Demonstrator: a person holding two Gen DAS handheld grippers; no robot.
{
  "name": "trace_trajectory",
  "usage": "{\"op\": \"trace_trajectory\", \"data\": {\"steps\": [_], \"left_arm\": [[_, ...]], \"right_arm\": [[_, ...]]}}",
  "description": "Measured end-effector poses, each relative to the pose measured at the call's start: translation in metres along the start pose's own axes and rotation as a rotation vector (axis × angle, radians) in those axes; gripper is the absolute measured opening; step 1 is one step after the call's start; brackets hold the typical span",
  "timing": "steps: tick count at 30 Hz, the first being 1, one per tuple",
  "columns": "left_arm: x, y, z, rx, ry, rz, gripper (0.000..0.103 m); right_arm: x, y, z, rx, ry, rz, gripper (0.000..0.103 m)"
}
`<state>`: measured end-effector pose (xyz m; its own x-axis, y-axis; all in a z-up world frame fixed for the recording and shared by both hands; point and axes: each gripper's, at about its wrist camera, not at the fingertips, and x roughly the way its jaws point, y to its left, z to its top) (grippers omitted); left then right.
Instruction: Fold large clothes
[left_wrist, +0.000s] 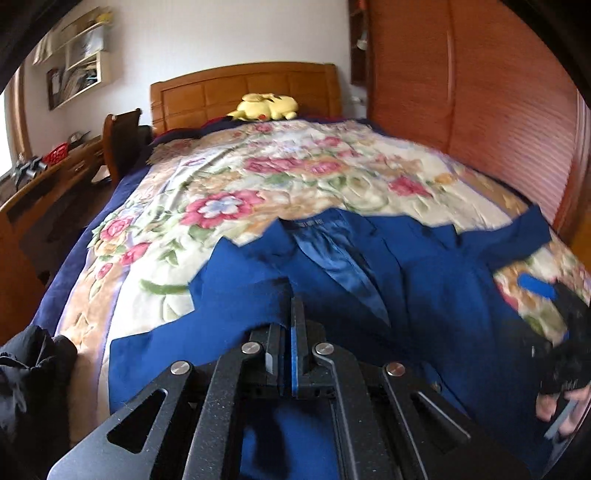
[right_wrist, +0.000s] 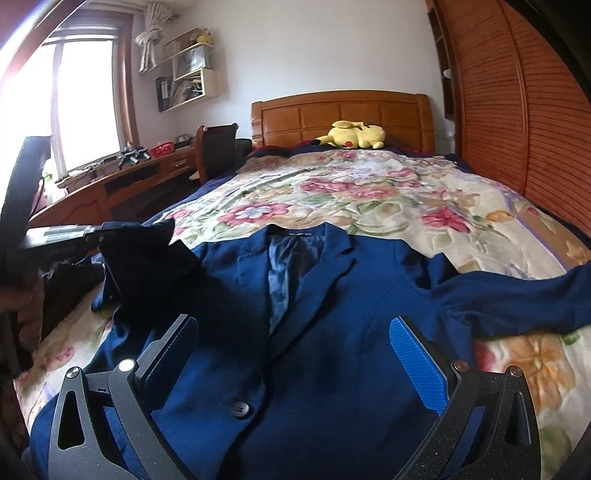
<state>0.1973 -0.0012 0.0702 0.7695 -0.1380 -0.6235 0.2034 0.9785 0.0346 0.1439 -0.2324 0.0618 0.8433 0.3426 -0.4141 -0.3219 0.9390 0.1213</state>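
A: Blue jacket (right_wrist: 314, 332) — where does it lie?

B: Front up on the flowered bedspread (right_wrist: 369, 192) of the bed (right_wrist: 341, 114), collar toward the wooden headboard. One button (right_wrist: 239, 409) shows low on the front, and one sleeve (right_wrist: 517, 295) runs out to the right.

A: And the left tongs (left_wrist: 293, 310)?

B: Pressed together, with a fold of the jacket's blue cloth pinched between them. In the right wrist view they sit at the jacket's left edge, dark and partly in shadow (right_wrist: 147, 254).

A: The right tongs (right_wrist: 295, 354)?

B: Spread wide above the jacket front, nothing between them. One blue pad (right_wrist: 417, 365) faces inward. In the left wrist view they are blurred at the right edge, with a hand (left_wrist: 561, 410) under them.

A: Any containers?

B: A red basket (right_wrist: 162, 148) stands on the wooden surface (right_wrist: 110, 184) near the window (right_wrist: 74, 103); I cannot tell what is in it. A white wall shelf (right_wrist: 192, 74) holds what look like papers and bags, too small to make out.

A: Anything else on the bed?

B: A yellow plush toy (right_wrist: 352, 134) lies at the headboard, well apart from the jacket. A dark garment (left_wrist: 29, 387) sits at the bed's left edge. A chair (right_wrist: 216, 147) stands between the surface and the bed, and a slatted wooden wardrobe (right_wrist: 517, 129) runs along the right side.
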Motion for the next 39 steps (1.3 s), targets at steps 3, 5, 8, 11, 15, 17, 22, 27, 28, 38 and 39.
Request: {"op": "trace_trajectory", "data": {"steps": [3, 5, 8, 11, 15, 17, 22, 27, 28, 38, 39], "left_arm": [[0.002, -0.002, -0.012, 0.020, 0.026, 0.012, 0.002], [0.002, -0.002, -0.021, 0.025, 0.046, 0.010, 0.007], [-0.005, 0.000, -0.036, 0.020, 0.056, 0.005, 0.029], [-0.022, 0.004, -0.052, 0.012, 0.023, -0.001, 0.056], [-0.049, 0.014, -0.072, -0.032, -0.030, -0.004, 0.078], [-0.061, 0.022, -0.083, -0.045, -0.054, 0.005, 0.080], [-0.076, 0.047, -0.108, -0.105, -0.088, 0.007, 0.088], [-0.079, 0.072, -0.120, -0.132, -0.092, 0.025, 0.089], [-0.080, 0.075, -0.120, -0.133, -0.097, 0.031, 0.089], [-0.076, 0.111, -0.136, -0.128, -0.093, 0.072, 0.093], [-0.077, 0.114, -0.136, -0.128, -0.094, 0.072, 0.093]], "right_arm": [[0.001, 0.004, -0.002, -0.013, 0.004, 0.002, 0.103], [0.001, 0.008, -0.001, -0.024, 0.007, 0.004, 0.103], [0.001, 0.010, -0.001, -0.036, 0.010, 0.015, 0.103], [0.001, 0.011, 0.000, -0.042, 0.010, 0.026, 0.103], [0.000, 0.018, 0.003, -0.041, 0.006, 0.050, 0.103], [0.000, 0.023, 0.005, -0.044, 0.004, 0.065, 0.103], [0.001, 0.038, 0.006, -0.080, 0.004, 0.086, 0.103], [-0.003, 0.049, 0.005, -0.109, 0.013, 0.081, 0.103], [-0.003, 0.050, 0.006, -0.108, 0.018, 0.083, 0.103], [0.022, 0.093, 0.035, -0.252, 0.075, 0.152, 0.103], [0.026, 0.098, 0.038, -0.271, 0.081, 0.161, 0.102]]}}
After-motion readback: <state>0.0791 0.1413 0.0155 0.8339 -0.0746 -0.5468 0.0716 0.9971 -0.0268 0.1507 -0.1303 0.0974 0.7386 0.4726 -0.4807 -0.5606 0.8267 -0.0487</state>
